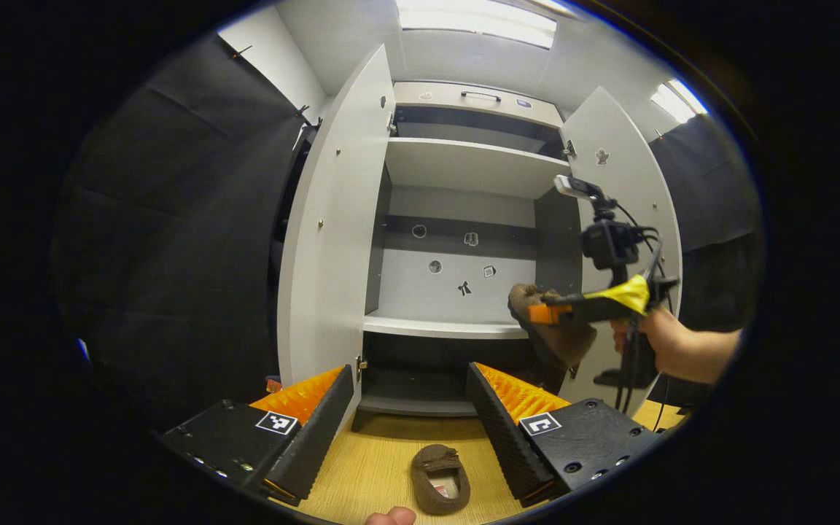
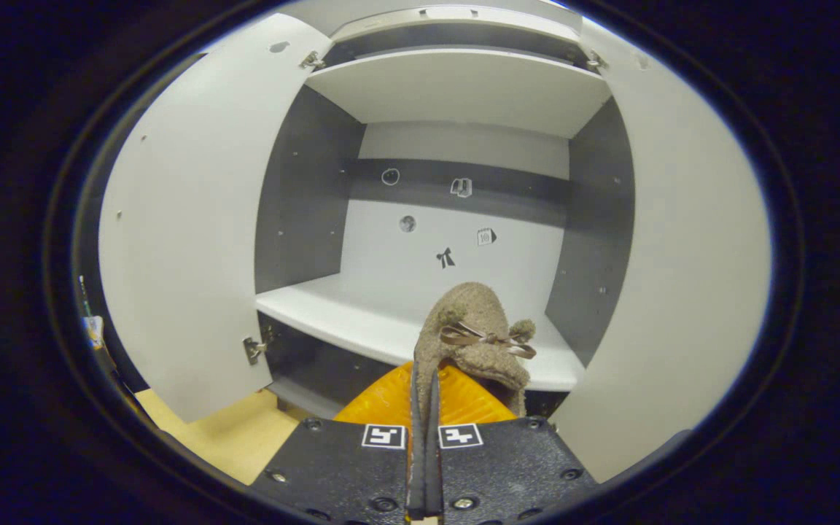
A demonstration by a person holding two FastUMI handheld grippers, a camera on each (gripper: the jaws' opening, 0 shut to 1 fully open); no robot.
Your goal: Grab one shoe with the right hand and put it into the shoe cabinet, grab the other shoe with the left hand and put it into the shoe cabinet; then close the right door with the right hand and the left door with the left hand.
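1. Right gripper (image 2: 424, 408) has its two fingers pressed together on the edge of a brown fuzzy slipper-style shoe (image 2: 472, 337), which stands up from the fingertips with its toe pointing toward the cabinet.
2. Seen from the left gripper view, the right gripper (image 1: 547, 313) holds that shoe (image 1: 553, 327) in the air in front of the open white shoe cabinet (image 1: 464, 168), near its right door (image 1: 628, 189), level with the middle shelf (image 1: 445, 328); a hand (image 1: 664, 343) holds the gripper.
3. Left gripper (image 1: 411, 419) has its fingers spread wide apart with nothing between them; a second brown fuzzy shoe (image 1: 440, 477) lies on the light wooden floor (image 1: 376, 459) below and between the fingers, touching neither, its opening up.
4. The held shoe is tan-brown, woolly in texture, with a thin brown ribbon bow (image 2: 482, 337) and a small pompom across its top.
5. Both cabinet doors stand open, the left door (image 1: 336, 219) swung well out.
6. Small stickers dot the cabinet's back panel (image 2: 449, 248), among them a dark bow shape; no writing on them can be read.
7. Square black-and-white marker tags sit on each gripper's body.
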